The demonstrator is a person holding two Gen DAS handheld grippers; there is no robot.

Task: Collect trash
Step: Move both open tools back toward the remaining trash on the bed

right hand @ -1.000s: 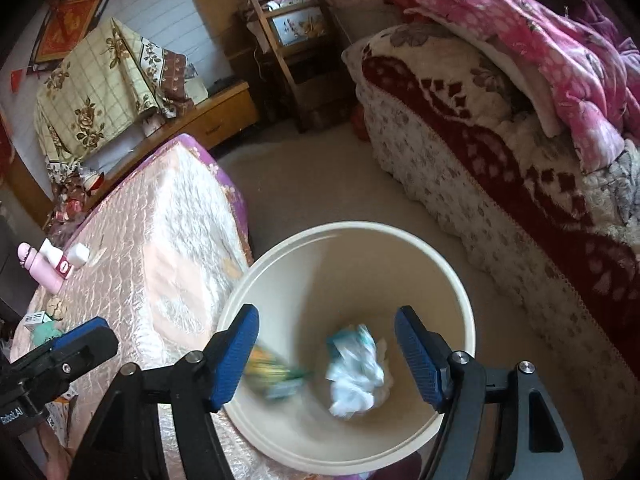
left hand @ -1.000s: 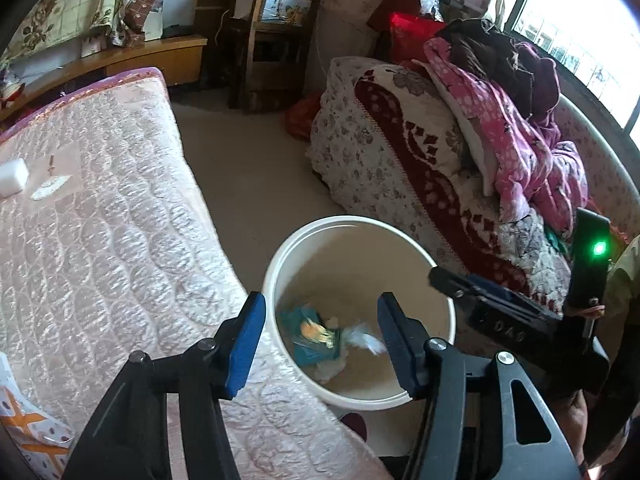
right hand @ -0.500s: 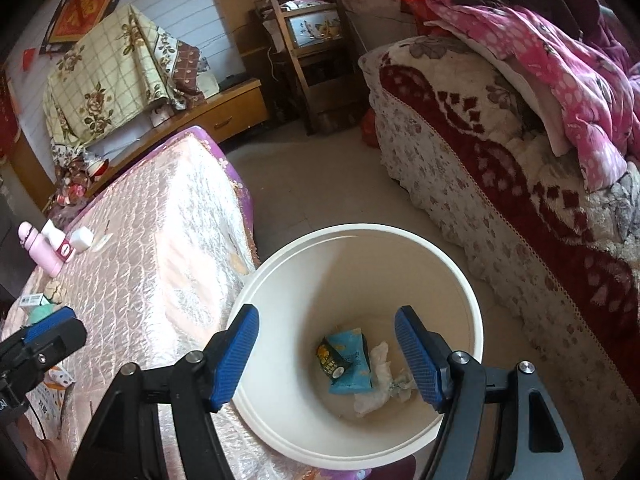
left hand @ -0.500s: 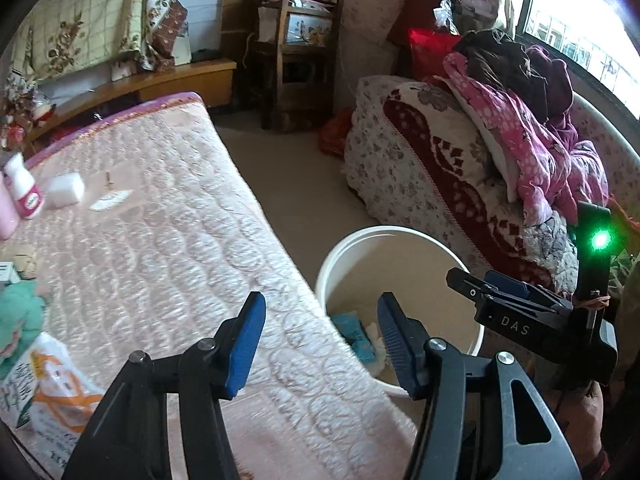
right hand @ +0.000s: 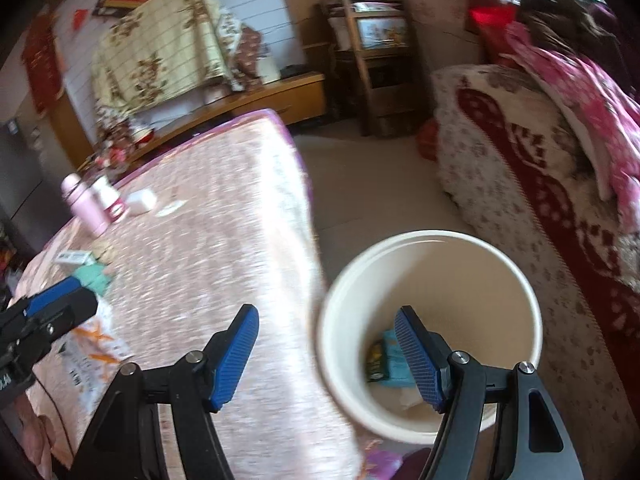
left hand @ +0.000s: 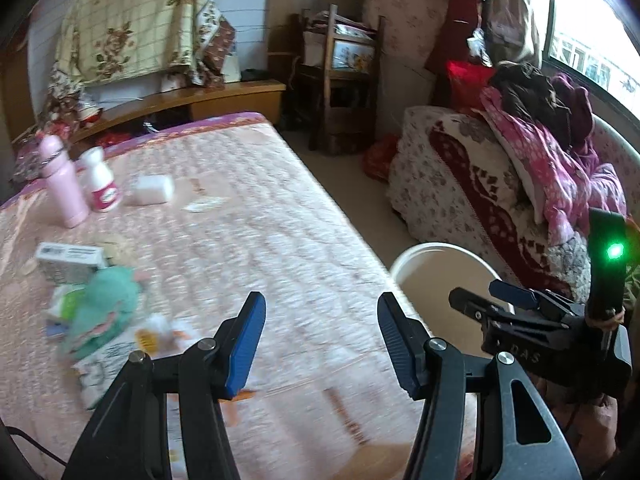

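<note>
Both the left gripper point(left hand: 320, 336) and right gripper point(right hand: 326, 350) gape empty; wrappers point(right hand: 386, 362) lie in the bucket point(right hand: 520, 280), lower right, behind the right jaw.

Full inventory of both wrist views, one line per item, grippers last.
bucket: 1, cream, floor between mattress and sofa
wrappers in bucket: at least 2, teal and white, bucket bottom
mattress: 1, pink quilted
pink bottle: 1, standing on mattress, far left
white bottle: 1, red label, beside pink bottle
white block: 1, right of the bottles
small box: 1, white, left edge
teal clump: 1, on printed bags
sofa: 1, floral, clothes piled on it
left hand-held gripper: open, empty
right hand-held gripper: open, empty
</note>
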